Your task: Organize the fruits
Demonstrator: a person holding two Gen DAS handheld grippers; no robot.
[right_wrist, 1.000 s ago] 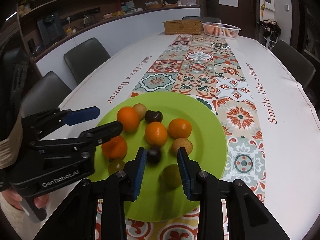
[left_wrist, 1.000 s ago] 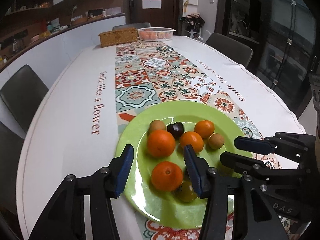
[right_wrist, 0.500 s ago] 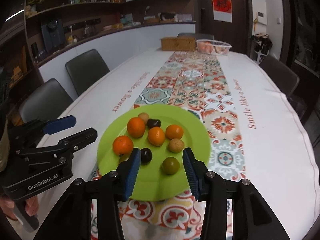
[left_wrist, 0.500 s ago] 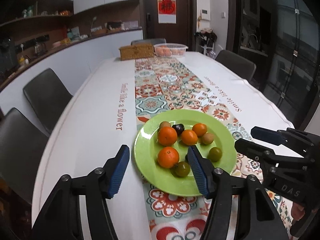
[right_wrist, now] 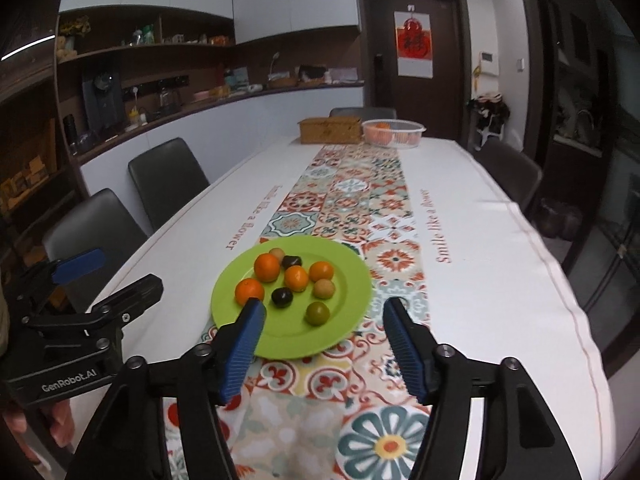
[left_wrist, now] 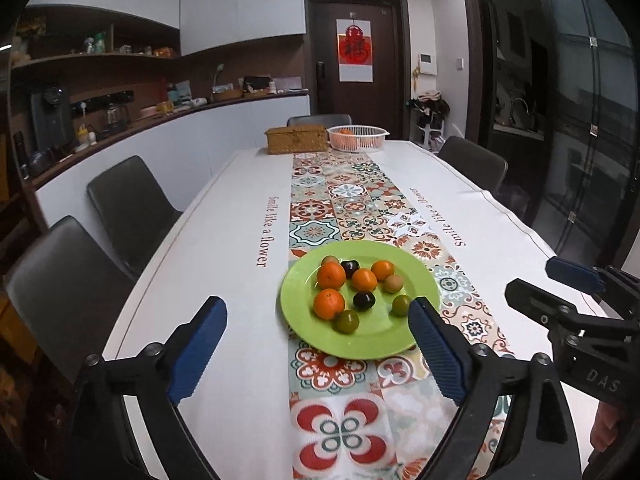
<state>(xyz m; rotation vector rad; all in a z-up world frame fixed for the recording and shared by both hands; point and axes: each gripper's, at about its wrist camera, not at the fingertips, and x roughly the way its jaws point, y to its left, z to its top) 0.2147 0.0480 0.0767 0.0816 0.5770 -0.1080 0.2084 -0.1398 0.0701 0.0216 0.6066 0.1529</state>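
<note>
Fruits sit on the green plate [left_wrist: 420, 280], which rests on the patterned runner [left_wrist: 344, 200] of the white table [left_wrist: 224, 240], and they look smaller now than a second ago, both cameras having backed up and away. Left to right on the plate: four oranges, the nearest one [left_wrist: 329, 303] at the left, a dark plum [left_wrist: 363, 300] in the middle, two green fruits [left_wrist: 346, 321] along the near edge, a tan one [left_wrist: 393, 283] to the right. The dark fruit that sat between the right gripper's pads earlier now lies free on the plate. The left gripper [left_wrist: 316, 348] has just been opening, jaws spread wide, nothing between them. The right gripper [right_wrist: 322, 346] has just been opening too, jaws apart and empty, above the plate's near rim. Far end: a woven box [left_wrist: 297, 139] and a white basket [left_wrist: 358, 137] side by side.
</note>
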